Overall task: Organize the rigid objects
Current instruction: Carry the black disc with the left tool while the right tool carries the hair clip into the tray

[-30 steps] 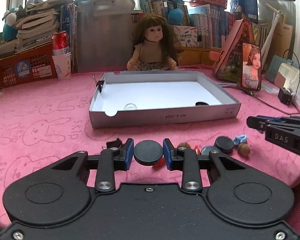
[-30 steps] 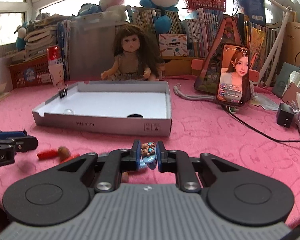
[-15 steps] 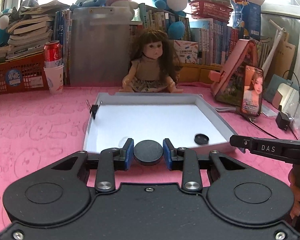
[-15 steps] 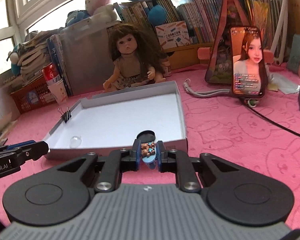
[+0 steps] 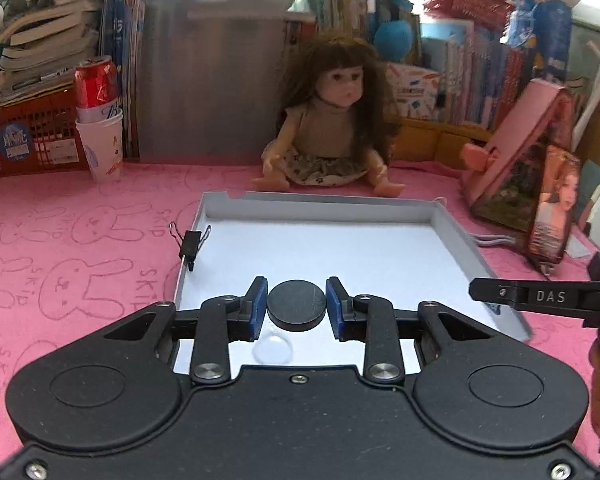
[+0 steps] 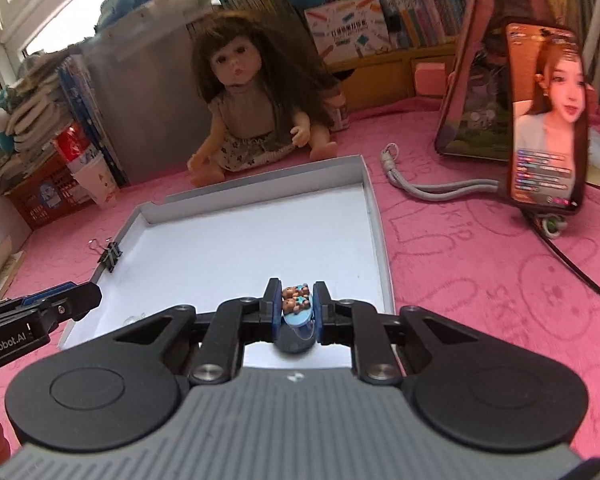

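Observation:
My left gripper (image 5: 296, 307) is shut on a black round disc (image 5: 296, 304) and holds it over the near left part of the white shallow box (image 5: 452, 232). A clear glass bead (image 5: 272, 351) lies on the box floor just under it. My right gripper (image 6: 296, 307) is shut on a small blue clip with brown bears (image 6: 297, 305), above the near right part of the same box (image 6: 376, 216). Another black disc (image 6: 296, 344) lies in the box under that clip. The right gripper's finger shows in the left wrist view (image 5: 540, 300); the left gripper's shows in the right wrist view (image 6: 40, 312).
A black binder clip (image 5: 191, 242) is clamped on the box's left wall. A doll (image 5: 332, 120) sits behind the box. A cola can in a paper cup (image 5: 98, 120) stands at the back left. A phone on a stand (image 6: 546, 120) and cables (image 6: 440, 192) lie to the right.
Both grippers have risen and moved forward, from the pink cloth in front of the box to over its near part, each still holding its object.

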`<state>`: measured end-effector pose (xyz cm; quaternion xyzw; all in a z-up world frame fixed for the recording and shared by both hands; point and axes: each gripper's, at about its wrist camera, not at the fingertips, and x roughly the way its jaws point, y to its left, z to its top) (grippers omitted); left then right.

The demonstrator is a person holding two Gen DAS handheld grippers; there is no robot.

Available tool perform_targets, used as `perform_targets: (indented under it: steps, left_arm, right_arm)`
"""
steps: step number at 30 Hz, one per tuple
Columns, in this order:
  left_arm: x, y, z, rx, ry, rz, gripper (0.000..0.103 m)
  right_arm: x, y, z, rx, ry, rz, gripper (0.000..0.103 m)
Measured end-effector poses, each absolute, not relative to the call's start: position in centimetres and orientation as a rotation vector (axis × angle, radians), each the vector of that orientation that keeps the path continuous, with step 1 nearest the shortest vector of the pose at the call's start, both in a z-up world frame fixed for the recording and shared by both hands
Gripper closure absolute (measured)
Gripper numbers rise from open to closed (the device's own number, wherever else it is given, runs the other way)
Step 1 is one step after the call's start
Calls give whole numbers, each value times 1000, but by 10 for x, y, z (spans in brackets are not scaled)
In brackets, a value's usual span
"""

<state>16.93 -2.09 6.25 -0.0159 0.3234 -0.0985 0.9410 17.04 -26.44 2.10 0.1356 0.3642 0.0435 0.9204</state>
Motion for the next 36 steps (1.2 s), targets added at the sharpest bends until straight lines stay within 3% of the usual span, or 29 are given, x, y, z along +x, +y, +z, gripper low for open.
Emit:
perform_targets:
  steps: [12, 36]
  left_arm:
    - [221, -30, 33, -32, 759, -144, 74]
    - [237, -31, 10, -18, 804, -104, 73]
  right_arm:
    - [212, -251, -3, 293, 827, 69, 83]
    - [218, -251, -11, 323, 819, 53, 79]
